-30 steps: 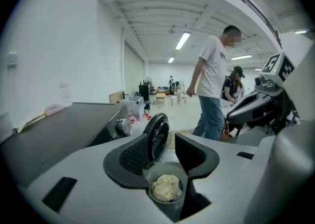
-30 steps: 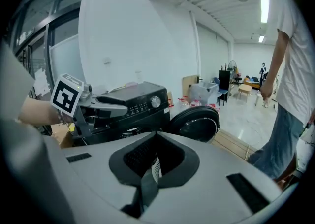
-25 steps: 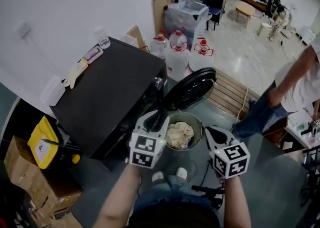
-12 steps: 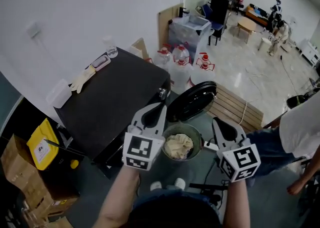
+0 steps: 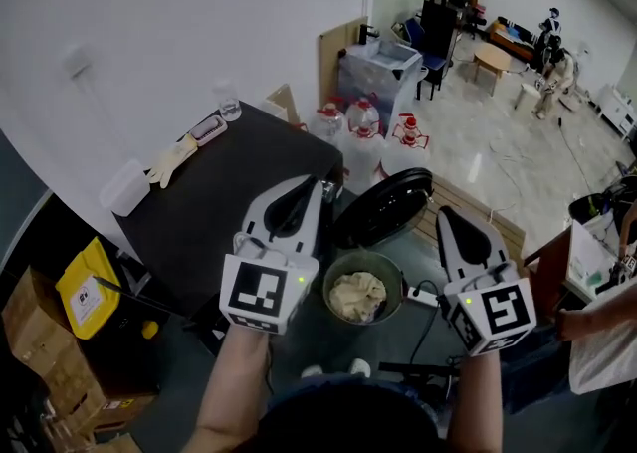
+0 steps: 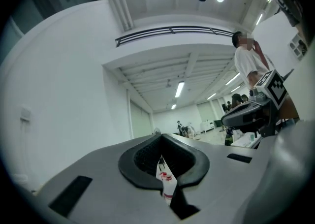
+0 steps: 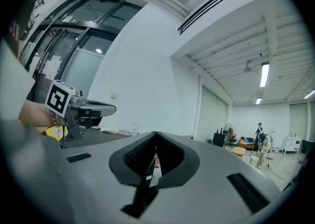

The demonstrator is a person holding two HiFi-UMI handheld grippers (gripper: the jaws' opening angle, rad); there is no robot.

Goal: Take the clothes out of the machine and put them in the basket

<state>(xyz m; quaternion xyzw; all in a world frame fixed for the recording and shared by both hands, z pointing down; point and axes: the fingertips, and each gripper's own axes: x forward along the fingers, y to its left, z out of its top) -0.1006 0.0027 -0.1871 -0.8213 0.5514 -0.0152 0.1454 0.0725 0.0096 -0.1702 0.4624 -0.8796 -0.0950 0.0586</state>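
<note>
Head view, left gripper (image 5: 311,187) and right gripper (image 5: 448,217) both pressed together, clothes (image 5: 358,297) bundled in upward-facing basket (image 5: 327,292).

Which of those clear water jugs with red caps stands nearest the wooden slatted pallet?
The rightmost clear water jug with a red cap; the others cluster to its left, farther from the wooden slatted pallet.
</note>
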